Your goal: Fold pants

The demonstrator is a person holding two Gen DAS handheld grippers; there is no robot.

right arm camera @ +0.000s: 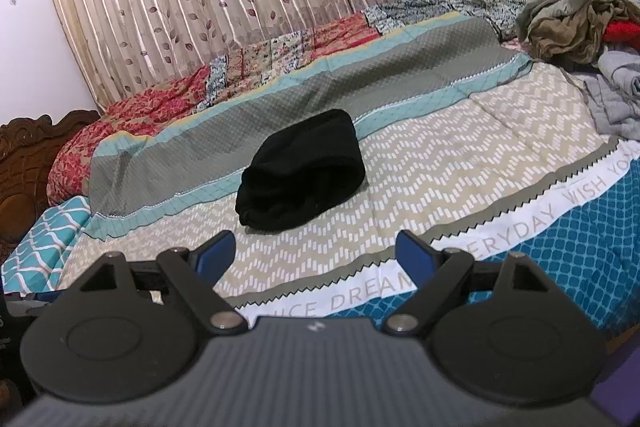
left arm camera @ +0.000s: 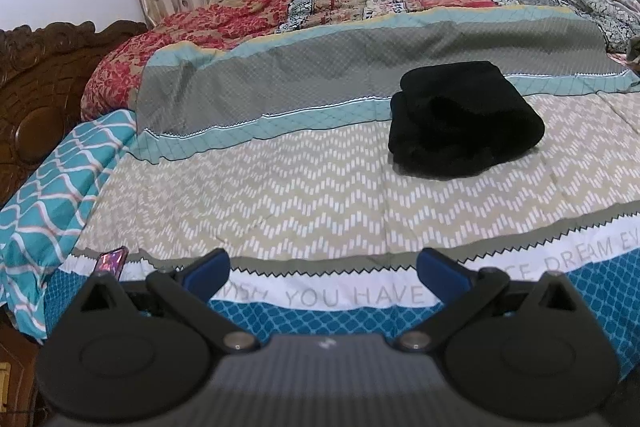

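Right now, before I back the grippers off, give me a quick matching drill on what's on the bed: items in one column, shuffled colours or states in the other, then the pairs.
Things:
1. pants
2. left gripper
3. pile of clothes
4. headboard

States:
A. carved dark wood, at the bed's left end
B. black, folded into a compact bundle on the bedsheet
C. crumpled, unfolded, far right of the bed
D. open, holding nothing, short of the bundle

Pairs: 1-B, 2-D, 3-C, 4-A
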